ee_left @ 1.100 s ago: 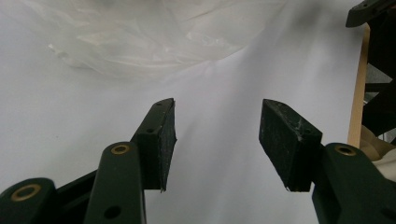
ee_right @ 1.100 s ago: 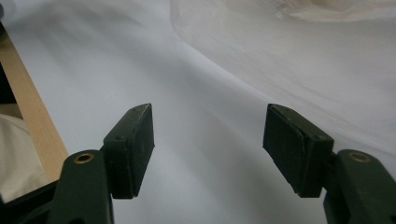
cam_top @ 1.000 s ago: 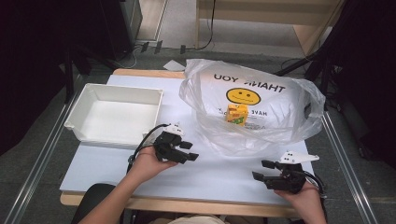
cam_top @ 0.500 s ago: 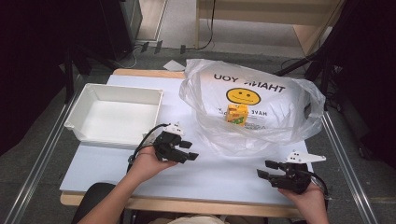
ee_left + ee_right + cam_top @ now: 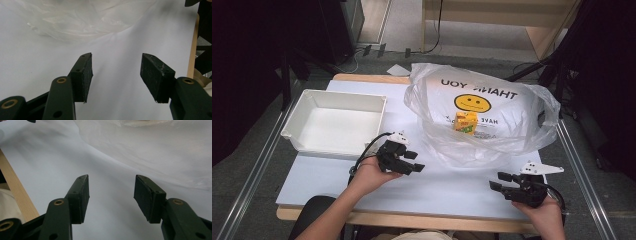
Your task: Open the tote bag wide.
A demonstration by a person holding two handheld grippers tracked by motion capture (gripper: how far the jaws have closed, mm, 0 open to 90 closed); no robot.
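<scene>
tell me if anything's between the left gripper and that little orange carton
Yes. The orange carton sits inside the clear plastic bag, so the bag's film wraps it. The open left gripper is on bare table just short of the bag's near edge; nothing else lies between them.

The plastic bag (image 5: 482, 117) reads "THANK YOU", upside down, above a smiley face.

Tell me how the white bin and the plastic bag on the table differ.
The white bin is rigid, rectangular and opaque; the plastic bag is soft, crumpled and see-through. The bin looks empty, while the bag holds a small orange carton. The bin is plain; the bag carries a yellow smiley and black lettering. The bin sits on the left, the bag on the right. Both rest on the white table, untouched by either claw.
</scene>
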